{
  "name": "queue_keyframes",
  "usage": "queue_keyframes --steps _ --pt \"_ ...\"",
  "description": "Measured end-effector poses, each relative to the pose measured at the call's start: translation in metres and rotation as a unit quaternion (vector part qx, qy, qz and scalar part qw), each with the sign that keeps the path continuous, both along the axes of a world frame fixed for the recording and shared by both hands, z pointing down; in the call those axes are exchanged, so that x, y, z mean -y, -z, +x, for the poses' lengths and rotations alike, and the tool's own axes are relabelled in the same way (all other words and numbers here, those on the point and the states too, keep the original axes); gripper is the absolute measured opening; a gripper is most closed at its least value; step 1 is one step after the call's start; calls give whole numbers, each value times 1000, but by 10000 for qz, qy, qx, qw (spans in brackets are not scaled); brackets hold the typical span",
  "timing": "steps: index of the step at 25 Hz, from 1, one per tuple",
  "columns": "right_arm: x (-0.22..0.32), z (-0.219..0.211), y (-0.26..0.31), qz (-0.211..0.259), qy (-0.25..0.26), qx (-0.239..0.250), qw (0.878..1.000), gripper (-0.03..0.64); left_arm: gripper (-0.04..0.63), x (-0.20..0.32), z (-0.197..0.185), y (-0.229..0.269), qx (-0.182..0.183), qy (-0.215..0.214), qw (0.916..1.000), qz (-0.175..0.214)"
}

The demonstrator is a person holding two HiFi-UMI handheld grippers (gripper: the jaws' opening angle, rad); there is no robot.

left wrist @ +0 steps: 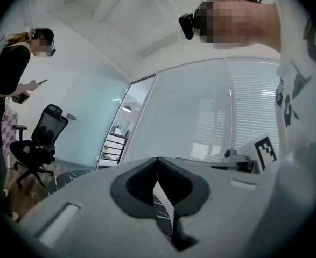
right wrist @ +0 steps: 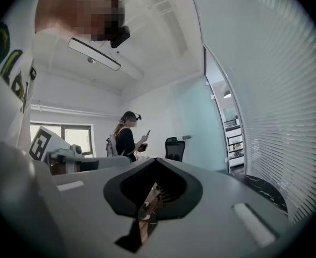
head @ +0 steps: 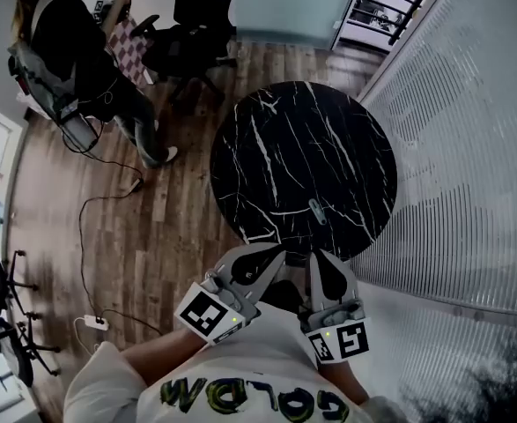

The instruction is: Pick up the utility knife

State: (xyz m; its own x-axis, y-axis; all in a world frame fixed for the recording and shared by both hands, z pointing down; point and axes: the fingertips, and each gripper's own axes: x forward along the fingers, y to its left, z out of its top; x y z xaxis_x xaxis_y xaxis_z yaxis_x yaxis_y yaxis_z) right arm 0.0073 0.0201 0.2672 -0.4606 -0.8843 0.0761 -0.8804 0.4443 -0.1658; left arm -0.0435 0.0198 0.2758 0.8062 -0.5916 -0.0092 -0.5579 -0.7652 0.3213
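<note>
Left gripper [head: 274,256]: jaws pressed together, nothing between them. In the left gripper view [left wrist: 158,164] only a thin slit shows where they meet. It is held level, close in front of the wearer's torso. Seen from above, its tip reaches the near rim of the round black marble table [head: 276,148].

Right gripper [head: 321,258]: also closed and empty, with the jaws meeting in the right gripper view [right wrist: 154,165]. It is held level just beside the left one, tip likewise at the table's near rim. Both marker cubes sit back against the wearer's white shirt [head: 240,368].

Utility knife [head: 317,211]: lies flat on the near part of the table, a little beyond the right gripper's tip. It is apart from both grippers.

Left of the table is a wood plank floor [head: 170,227]. A black cable [head: 91,205] trails over it to a white plug block [head: 92,322].

Right of the table is a wall of white slatted blinds [head: 469,148].

Beyond the table's far left edge stands a black office chair [head: 192,33]. Farther left, a second person [head: 73,51] stands holding up a phone.

Behind the table's far side is a pale glass partition [head: 284,3].
</note>
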Motion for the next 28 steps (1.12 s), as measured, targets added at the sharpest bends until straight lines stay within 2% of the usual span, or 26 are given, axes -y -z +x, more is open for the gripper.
queue_keyframes --steps 8,15,20,28 --pt "2 24 -8 -84 96 -7 9999 3 3 4 29 -7 14 54 9999 -99" --pt "39 39 -6 -242 163 -100 9995 3 3 40 36 -3 93 202 9996 -187" --pt "34 38 -27 -357 160 -244 9989 3 3 36 31 -22 180 199 9994 -210" --pt "60 49 -68 -632 277 -606 9958 3 3 64 38 -60 365 153 9988 -301"
